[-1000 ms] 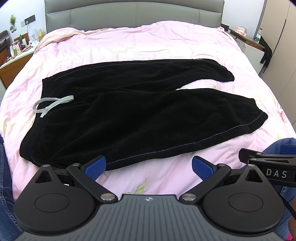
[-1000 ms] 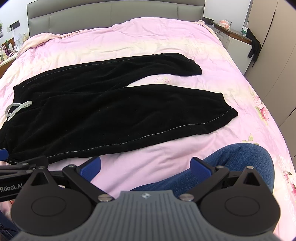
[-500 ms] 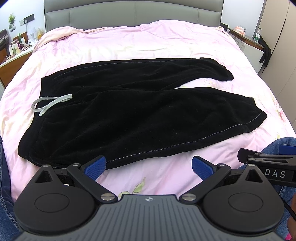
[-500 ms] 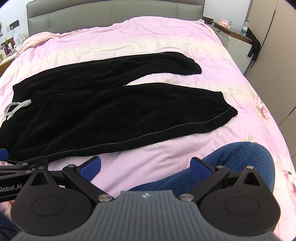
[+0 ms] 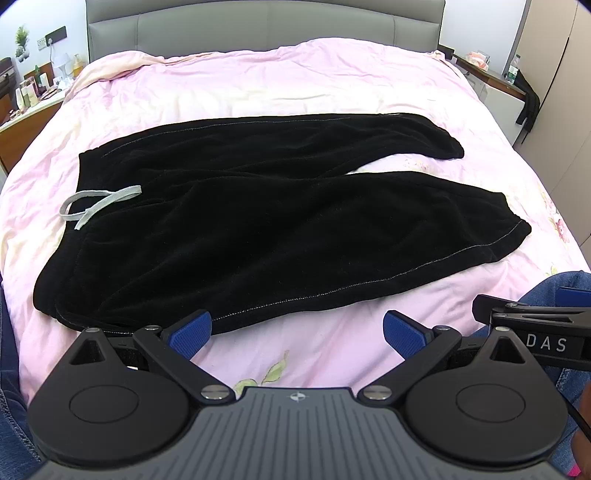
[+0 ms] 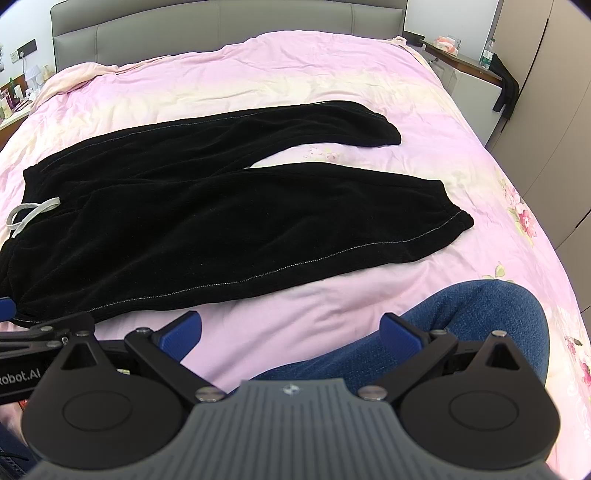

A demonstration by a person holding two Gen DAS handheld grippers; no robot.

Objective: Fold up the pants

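From my left wrist, my left claw [image 5: 297,330] hangs spread above the pants [image 5: 258,221] lying flat on the bed [image 5: 332,88], so I'd pinch the near waist; from my right wrist, my right claw [image 6: 290,328] gapes empty, best aimed at the near cuff [image 6: 454,221].

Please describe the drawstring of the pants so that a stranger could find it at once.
Start at the pink bed cover, where black pants lie spread flat. At their waistband end, on the left, lies the drawstring. It is the only pale grey thing on the black cloth.

A home bedroom: a bed [image 5: 295,85] with pink floral bedding (grey padded headboard [image 5: 266,26]) and cluttered nightstands [image 5: 26,110].
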